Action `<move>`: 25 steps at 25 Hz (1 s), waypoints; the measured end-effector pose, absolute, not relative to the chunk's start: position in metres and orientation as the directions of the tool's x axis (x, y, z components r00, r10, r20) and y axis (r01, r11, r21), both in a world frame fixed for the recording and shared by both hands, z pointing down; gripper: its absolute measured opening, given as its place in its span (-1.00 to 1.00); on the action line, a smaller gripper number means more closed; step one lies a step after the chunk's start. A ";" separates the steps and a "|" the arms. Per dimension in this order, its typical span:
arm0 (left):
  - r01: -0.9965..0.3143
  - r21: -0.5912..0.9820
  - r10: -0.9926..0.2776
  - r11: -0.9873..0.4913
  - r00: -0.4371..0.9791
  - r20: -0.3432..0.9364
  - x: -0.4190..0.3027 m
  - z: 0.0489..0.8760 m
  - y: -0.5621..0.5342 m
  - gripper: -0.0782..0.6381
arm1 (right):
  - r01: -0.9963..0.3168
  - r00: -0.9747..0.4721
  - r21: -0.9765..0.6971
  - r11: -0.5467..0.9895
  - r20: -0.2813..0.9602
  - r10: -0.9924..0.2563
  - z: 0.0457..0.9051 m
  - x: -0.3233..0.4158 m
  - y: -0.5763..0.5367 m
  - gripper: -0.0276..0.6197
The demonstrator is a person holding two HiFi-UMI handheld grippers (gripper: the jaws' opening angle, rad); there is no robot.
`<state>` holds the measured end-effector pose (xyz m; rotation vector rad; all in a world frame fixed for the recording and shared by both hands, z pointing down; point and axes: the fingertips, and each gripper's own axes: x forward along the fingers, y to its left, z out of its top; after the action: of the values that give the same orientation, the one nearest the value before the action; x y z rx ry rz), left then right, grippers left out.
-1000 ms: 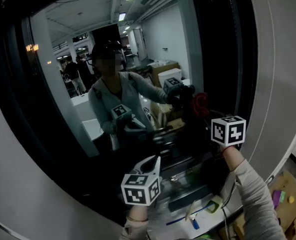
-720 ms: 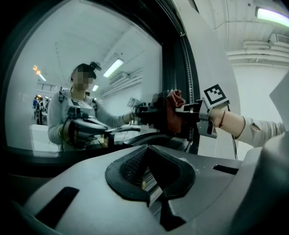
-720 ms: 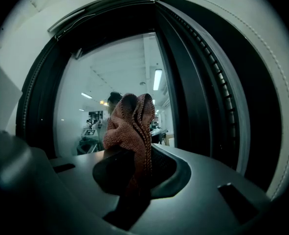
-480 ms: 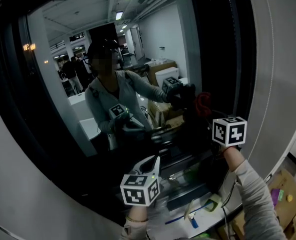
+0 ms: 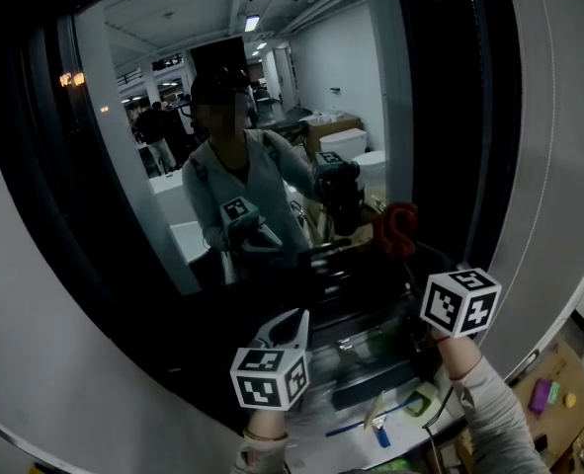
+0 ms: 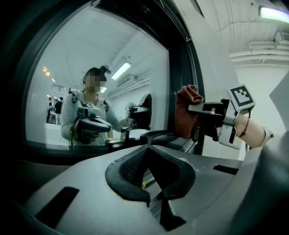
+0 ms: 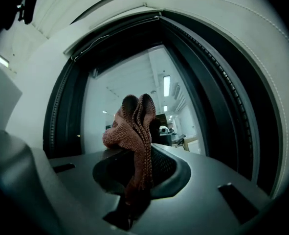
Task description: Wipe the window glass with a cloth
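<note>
My right hand-held gripper (image 7: 138,153) pinches the red cloth (image 7: 134,126) up close to the window glass (image 7: 115,97), ready to wipe; my left hand-held gripper (image 6: 148,151), pressed together and empty, hangs lower before the glass.

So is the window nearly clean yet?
Done: the rust-red knitted cloth is picked up and clamped in the right gripper's jaws. In hand: it is held up by the right edge of the dark window glass; I cannot tell if it touches. The left gripper, jaws together and empty, hangs lower. Left: probably most of the wiping, though the glass shows no streaks either way.
</note>
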<state>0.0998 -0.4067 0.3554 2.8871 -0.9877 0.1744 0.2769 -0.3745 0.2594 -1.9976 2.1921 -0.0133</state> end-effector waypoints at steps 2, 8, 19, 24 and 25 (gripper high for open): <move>-0.627 0.048 -0.617 -0.778 0.776 0.136 0.090 0.357 -0.407 -0.77 | -0.983 -0.112 -0.131 0.129 -0.134 -0.985 0.262 0.260 -0.372 -0.75; -0.672 0.068 -0.660 -0.737 0.738 0.140 0.058 0.364 -0.399 -0.77 | -0.976 -0.162 -0.119 0.179 -0.144 -0.976 0.280 0.222 -0.361 -0.75; -0.753 0.100 -0.738 -0.651 0.658 0.148 -0.002 0.379 -0.378 -0.77 | -0.926 -0.304 -0.203 0.319 -0.105 -0.947 0.331 0.142 -0.344 -0.75; -0.769 0.116 -0.753 -0.629 0.639 0.157 -0.016 0.387 -0.366 -0.77 | -0.921 -0.342 -0.169 0.351 -0.078 -0.936 0.349 0.115 -0.334 -0.75; -0.771 0.119 -0.754 -0.626 0.637 0.159 -0.017 0.389 -0.364 -0.77 | -0.921 -0.349 -0.160 0.356 -0.072 -0.934 0.352 0.110 -0.333 -0.75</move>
<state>-0.0166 -0.3641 0.3895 2.6801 -1.2600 0.1396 0.1105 -0.3328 0.3523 -1.6962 2.4597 -0.1364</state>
